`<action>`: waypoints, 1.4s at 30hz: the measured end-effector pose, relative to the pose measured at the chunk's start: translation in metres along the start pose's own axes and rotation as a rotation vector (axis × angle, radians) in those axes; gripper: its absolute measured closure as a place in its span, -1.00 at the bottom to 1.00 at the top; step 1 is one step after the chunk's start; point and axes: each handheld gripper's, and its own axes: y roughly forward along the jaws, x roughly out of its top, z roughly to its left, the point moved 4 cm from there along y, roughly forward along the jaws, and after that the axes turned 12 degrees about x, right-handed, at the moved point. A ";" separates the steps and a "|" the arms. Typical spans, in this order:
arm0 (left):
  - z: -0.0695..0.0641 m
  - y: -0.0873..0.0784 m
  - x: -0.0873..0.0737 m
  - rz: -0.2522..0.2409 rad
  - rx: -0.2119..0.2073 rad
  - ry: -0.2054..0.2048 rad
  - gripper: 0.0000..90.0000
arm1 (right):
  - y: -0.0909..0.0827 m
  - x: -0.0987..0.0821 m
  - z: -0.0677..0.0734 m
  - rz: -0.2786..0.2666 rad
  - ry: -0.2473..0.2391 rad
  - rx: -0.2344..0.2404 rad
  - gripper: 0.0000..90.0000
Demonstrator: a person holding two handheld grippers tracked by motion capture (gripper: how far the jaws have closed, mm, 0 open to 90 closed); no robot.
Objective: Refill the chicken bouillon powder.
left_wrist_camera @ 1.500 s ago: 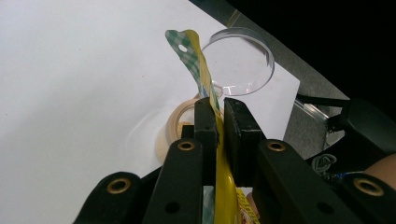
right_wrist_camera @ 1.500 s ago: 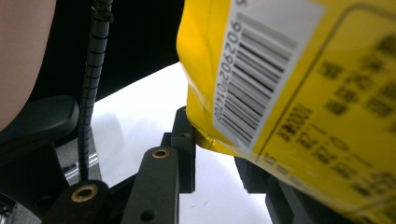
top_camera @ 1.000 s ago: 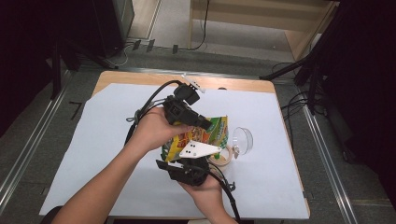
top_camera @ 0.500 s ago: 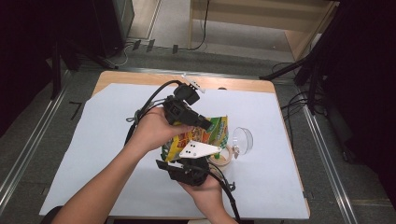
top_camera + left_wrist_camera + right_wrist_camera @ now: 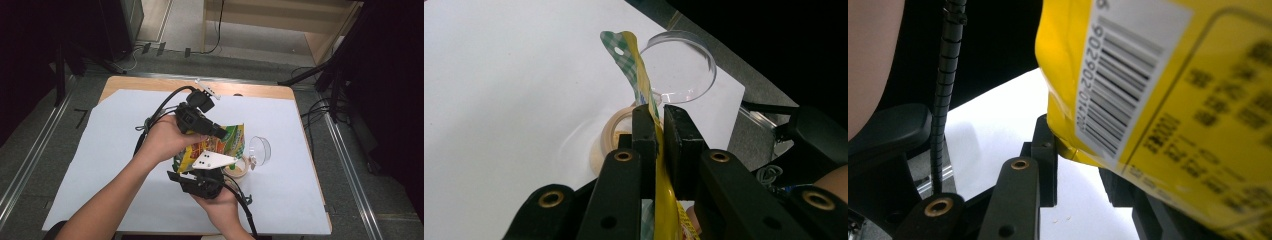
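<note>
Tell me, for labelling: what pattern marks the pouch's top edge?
Green-and-white check on the yellow pouch, clearest in the left gripper view.

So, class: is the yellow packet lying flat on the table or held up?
Held up: left gripper pinches yellow packet above the table.

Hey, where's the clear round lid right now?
In the high view, the clear round lid lies on the white sheet right of centre, just beyond the tape roll and right of the yellow snack bag.

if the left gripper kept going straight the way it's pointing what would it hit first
Probably the clear plastic cup lying on its side, straight beyond the left gripper, which is shut on the yellow snack pouch. Depth is unclear; the tape roll sits lower.
</note>
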 end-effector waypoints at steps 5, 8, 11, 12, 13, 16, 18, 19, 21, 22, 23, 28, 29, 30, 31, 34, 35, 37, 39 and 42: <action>-0.001 0.000 0.000 -0.002 -0.003 -0.002 0.88 | 0.000 -0.001 -0.001 0.000 0.001 -0.002 0.62; -0.001 0.000 0.000 0.001 -0.005 0.002 0.88 | 0.000 -0.001 -0.001 0.000 0.005 -0.002 0.62; -0.003 0.001 0.000 0.004 -0.004 0.006 0.88 | 0.001 -0.002 -0.002 -0.003 0.013 0.002 0.62; -0.003 0.001 0.000 0.004 -0.003 0.004 0.88 | 0.001 -0.002 -0.001 -0.006 0.016 0.003 0.62; -0.002 0.001 0.000 0.006 -0.001 0.007 0.88 | 0.000 -0.002 -0.001 -0.007 0.018 0.005 0.62; 0.002 0.002 0.001 0.012 -0.003 -0.006 0.88 | 0.000 0.000 0.001 -0.010 0.012 0.007 0.62; 0.004 0.004 0.001 0.017 -0.005 -0.011 0.88 | -0.001 0.001 0.002 -0.008 0.021 0.014 0.61; 0.004 0.004 0.001 0.018 -0.012 -0.013 0.88 | 0.000 0.001 0.002 -0.008 0.024 0.013 0.61; 0.005 0.005 0.001 0.021 -0.013 -0.017 0.88 | -0.001 0.001 0.002 -0.007 0.026 0.012 0.61; 0.006 0.005 0.001 0.021 -0.018 -0.024 0.88 | -0.001 0.001 0.002 -0.005 0.027 0.012 0.61; 0.006 0.006 0.001 0.021 -0.023 -0.025 0.88 | -0.001 0.001 0.002 -0.005 0.029 0.011 0.61; 0.006 0.006 0.001 0.018 -0.022 -0.024 0.88 | -0.001 0.001 0.002 -0.005 0.021 0.006 0.61; 0.006 0.005 0.001 0.013 -0.021 -0.020 0.87 | -0.001 0.001 0.001 -0.002 0.016 0.004 0.61; 0.005 0.005 0.001 0.011 -0.021 -0.017 0.88 | -0.001 0.001 0.001 -0.002 0.016 0.002 0.60; 0.005 0.003 0.002 0.002 -0.017 -0.019 0.88 | -0.001 0.001 0.000 -0.003 0.015 -0.002 0.58; 0.002 0.000 0.002 -0.009 -0.018 -0.019 0.88 | -0.002 0.001 -0.002 -0.013 0.022 -0.009 0.55; 0.002 0.000 0.002 -0.003 -0.017 -0.008 0.88 | -0.002 0.001 -0.003 -0.012 0.021 -0.011 0.55; 0.000 0.000 0.001 0.002 -0.013 -0.002 0.88 | -0.002 0.000 -0.003 -0.011 0.027 -0.009 0.56; -0.001 0.000 0.001 0.002 -0.011 -0.001 0.88 | -0.001 -0.001 -0.003 -0.012 0.027 -0.008 0.56; -0.001 0.000 0.001 0.001 -0.011 -0.001 0.88 | -0.001 -0.002 -0.004 -0.013 0.030 -0.009 0.56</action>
